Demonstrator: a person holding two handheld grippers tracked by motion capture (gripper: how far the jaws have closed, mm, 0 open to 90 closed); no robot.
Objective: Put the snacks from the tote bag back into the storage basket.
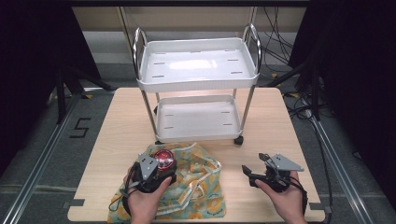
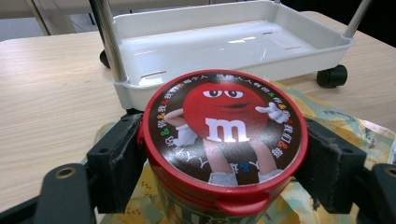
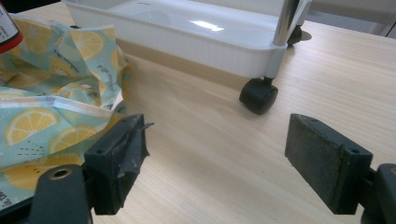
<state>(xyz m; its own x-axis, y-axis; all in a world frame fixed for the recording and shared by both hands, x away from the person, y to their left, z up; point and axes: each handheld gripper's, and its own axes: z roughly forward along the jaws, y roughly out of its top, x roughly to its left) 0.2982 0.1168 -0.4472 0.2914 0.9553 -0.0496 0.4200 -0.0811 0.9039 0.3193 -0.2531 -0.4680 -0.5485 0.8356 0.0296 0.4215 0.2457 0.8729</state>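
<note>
A round candy can with a red lid (image 2: 224,135) showing a red cartoon figure stands on a lemon-print bag (image 1: 187,184) at the table's front left. My left gripper (image 1: 159,168) is shut on the candy can (image 1: 164,160), its black pads (image 2: 116,158) pressed against both sides just under the lid. My right gripper (image 1: 254,169) hovers open at the front right of the table, a wide gap between its pads (image 3: 322,161) and nothing in it. The bag (image 3: 51,93) lies to its left.
A white two-tier cart (image 1: 198,70) on black casters (image 3: 258,95) stands on the wooden table (image 1: 121,126) behind the bag. Its lower tray (image 2: 224,44) is just beyond the can. Bare tabletop lies to the right of the bag. Cables run on the floor at right.
</note>
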